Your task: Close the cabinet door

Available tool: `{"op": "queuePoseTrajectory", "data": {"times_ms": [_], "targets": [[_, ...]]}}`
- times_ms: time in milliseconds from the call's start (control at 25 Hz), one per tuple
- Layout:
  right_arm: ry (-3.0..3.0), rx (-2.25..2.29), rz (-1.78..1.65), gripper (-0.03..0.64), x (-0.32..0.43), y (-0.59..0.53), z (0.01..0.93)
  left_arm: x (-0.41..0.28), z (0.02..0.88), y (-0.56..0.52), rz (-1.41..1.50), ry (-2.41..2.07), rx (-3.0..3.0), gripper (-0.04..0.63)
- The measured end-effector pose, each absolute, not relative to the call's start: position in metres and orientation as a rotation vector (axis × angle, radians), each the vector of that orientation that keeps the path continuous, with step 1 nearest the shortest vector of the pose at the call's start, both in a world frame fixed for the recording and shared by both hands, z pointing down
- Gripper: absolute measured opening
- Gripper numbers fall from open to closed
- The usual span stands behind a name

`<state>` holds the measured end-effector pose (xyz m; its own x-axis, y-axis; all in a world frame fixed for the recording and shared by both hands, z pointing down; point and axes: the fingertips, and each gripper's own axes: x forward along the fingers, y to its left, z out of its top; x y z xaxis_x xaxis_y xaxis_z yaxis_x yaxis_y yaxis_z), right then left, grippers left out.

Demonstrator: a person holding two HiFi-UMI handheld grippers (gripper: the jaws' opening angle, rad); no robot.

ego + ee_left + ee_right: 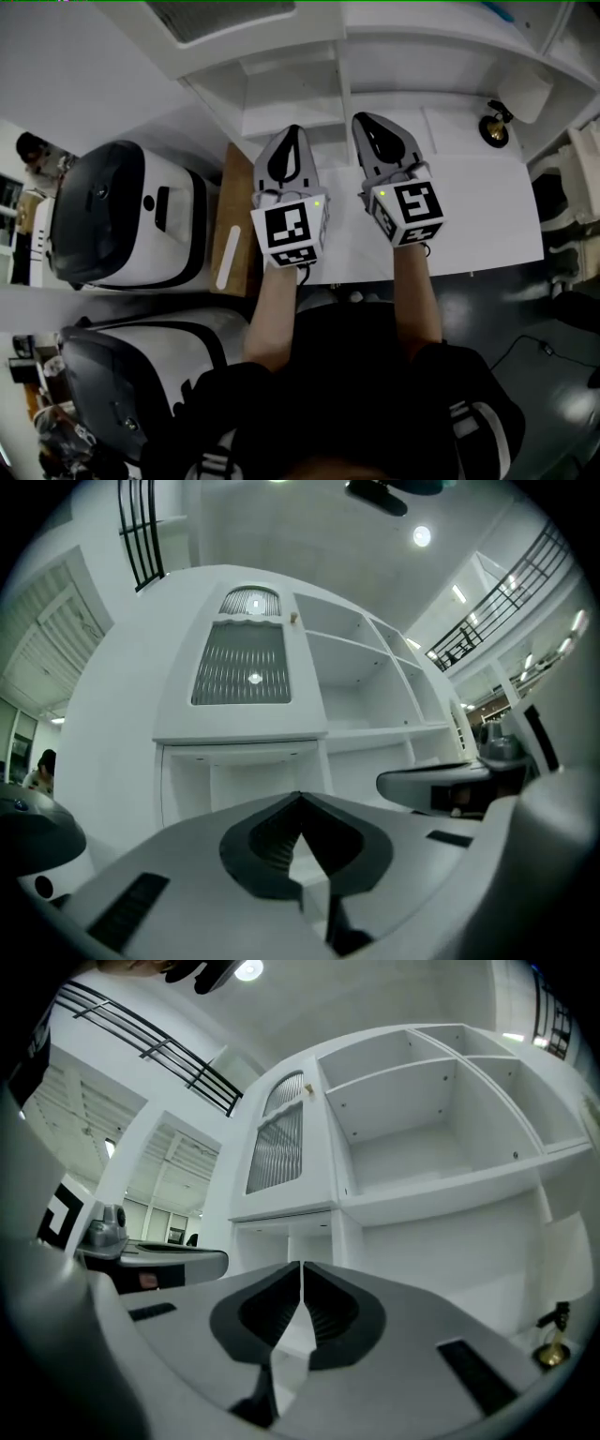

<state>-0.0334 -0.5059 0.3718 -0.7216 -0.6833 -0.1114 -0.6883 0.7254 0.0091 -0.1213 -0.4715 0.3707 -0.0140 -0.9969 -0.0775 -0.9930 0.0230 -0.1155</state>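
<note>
A tall white cabinet (309, 66) stands behind a white table. Its door (242, 658) has an arched top, ribbed glass and a small knob (293, 618); the door (279, 1138) looks flush with the cabinet front. Both grippers hover side by side over the table, pointing at the cabinet and touching nothing. My left gripper (292, 131) is shut, its tips (300, 799) meeting with nothing between them. My right gripper (364, 119) is shut too, with only a thin slit between its jaws (301, 1265). The door sits up and to the left of both.
Open white shelves (422, 1119) fill the cabinet to the right of the door. A small brass ornament (494, 127) stands at the table's (487, 216) far right. Two white-and-black machines (122, 216) (122, 375) sit to the left, beside a wooden board (234, 225).
</note>
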Motion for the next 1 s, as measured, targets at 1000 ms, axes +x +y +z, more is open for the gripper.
{"op": "queuePoseTrajectory", "data": {"times_ms": [1000], "targets": [[2.84,-1.127,0.073,0.023,-0.02,-0.484,0.37,-0.097,0.392,-0.445,0.025,2.161,-2.211,0.012]]}}
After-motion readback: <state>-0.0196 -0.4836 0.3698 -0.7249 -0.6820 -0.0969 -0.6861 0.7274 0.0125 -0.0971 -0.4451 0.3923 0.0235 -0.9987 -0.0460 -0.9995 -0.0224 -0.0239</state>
